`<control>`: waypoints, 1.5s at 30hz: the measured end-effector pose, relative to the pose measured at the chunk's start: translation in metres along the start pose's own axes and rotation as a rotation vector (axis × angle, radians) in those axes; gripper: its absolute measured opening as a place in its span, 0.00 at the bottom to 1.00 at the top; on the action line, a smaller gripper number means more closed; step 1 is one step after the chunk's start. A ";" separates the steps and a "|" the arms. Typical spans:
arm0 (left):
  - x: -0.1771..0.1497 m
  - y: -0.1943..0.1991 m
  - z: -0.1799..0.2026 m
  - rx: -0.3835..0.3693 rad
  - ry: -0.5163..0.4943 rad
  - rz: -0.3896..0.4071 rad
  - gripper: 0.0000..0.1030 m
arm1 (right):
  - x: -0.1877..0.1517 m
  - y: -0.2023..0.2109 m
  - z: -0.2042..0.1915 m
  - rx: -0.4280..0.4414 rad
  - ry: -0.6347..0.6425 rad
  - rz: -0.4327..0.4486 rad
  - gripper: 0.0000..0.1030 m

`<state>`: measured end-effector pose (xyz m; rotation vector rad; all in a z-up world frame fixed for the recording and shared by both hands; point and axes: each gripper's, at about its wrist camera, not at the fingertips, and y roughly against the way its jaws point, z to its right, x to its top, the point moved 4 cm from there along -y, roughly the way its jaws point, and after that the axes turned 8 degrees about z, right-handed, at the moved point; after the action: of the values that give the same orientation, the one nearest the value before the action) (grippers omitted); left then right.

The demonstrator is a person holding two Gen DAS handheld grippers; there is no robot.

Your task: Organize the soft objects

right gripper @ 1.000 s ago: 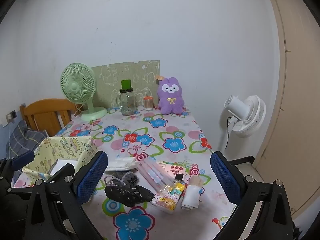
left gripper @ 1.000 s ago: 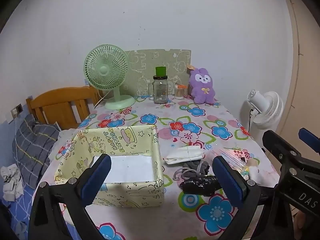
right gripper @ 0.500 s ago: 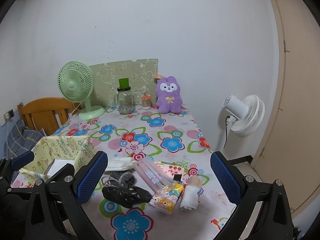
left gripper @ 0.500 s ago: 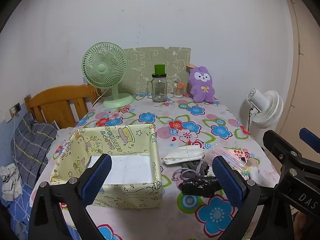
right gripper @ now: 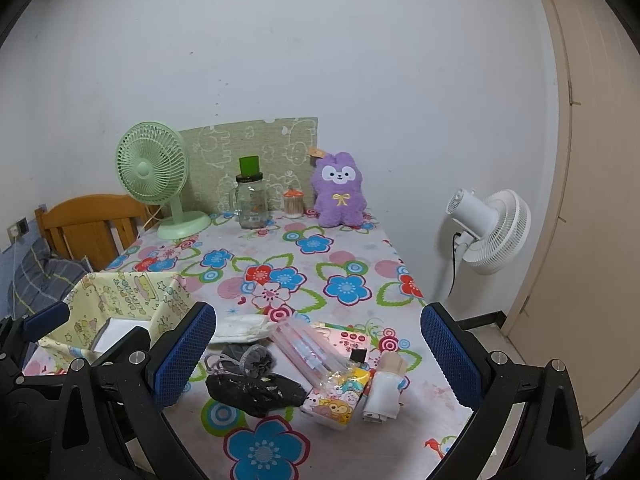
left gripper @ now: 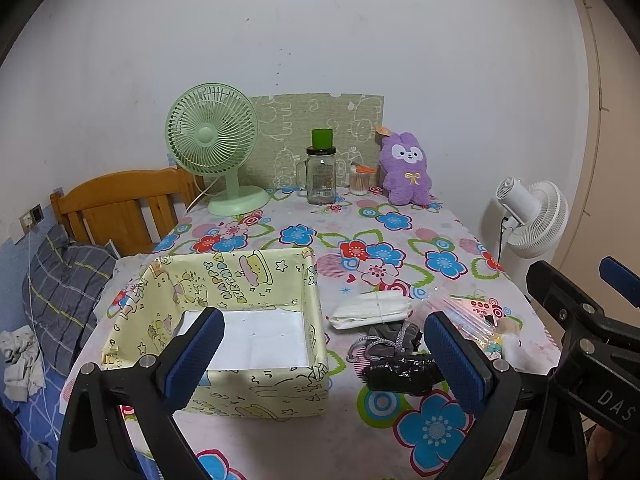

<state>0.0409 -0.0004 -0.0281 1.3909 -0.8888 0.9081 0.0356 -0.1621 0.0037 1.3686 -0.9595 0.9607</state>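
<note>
Here both claws hang spread wide and empty over the near edge of the worktop point(left gripper: 280, 440): the left claw point(left gripper: 320, 360) frames the yellow box point(left gripper: 248, 280) and the right claw point(right gripper: 316, 354) frames the pile of soft things. Nearest in that pile lies a black bundle point(right gripper: 256, 390), touching a grey pouch point(right gripper: 244, 358) just behind it, with a cartoon pack point(right gripper: 334, 400) and a white roll point(right gripper: 384, 390) beside them to the right, a clear sleeve point(right gripper: 308, 350) lying across the middle, and a white wad point(right gripper: 244, 326) just beyond, close to the box. The box stands to the left of the pile, holding only a white sheet on its floor as far as can be seen. Farther back stand a jar point(left gripper: 320, 176), a green fan point(left gripper: 212, 140) and a purple plush point(left gripper: 406, 168) against the wall. My reading is that nothing is sorted yet and the step is the approach; next, the right claw would need to drop onto the black bundle and close. Against the earlier frames both cameras have drawn back slightly and the box sits a little lower in the left view, while the things have not shifted
</note>
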 end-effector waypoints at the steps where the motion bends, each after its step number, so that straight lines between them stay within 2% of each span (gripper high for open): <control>1: 0.000 0.000 0.000 0.000 0.000 0.000 0.98 | 0.000 0.000 0.000 0.000 0.001 0.000 1.00; 28: -0.002 0.003 0.000 0.006 0.000 0.015 0.98 | 0.000 0.001 -0.003 0.008 -0.001 -0.004 1.00; 40: -0.002 -0.001 0.019 -0.010 0.005 0.004 0.95 | 0.002 0.000 0.007 0.008 0.001 -0.003 1.00; 45: -0.003 -0.004 0.034 -0.012 -0.031 0.022 0.92 | -0.001 -0.004 0.013 0.014 0.007 -0.011 0.99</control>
<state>0.0439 -0.0346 -0.0328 1.3910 -0.9331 0.8981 0.0393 -0.1752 0.0007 1.3800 -0.9410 0.9652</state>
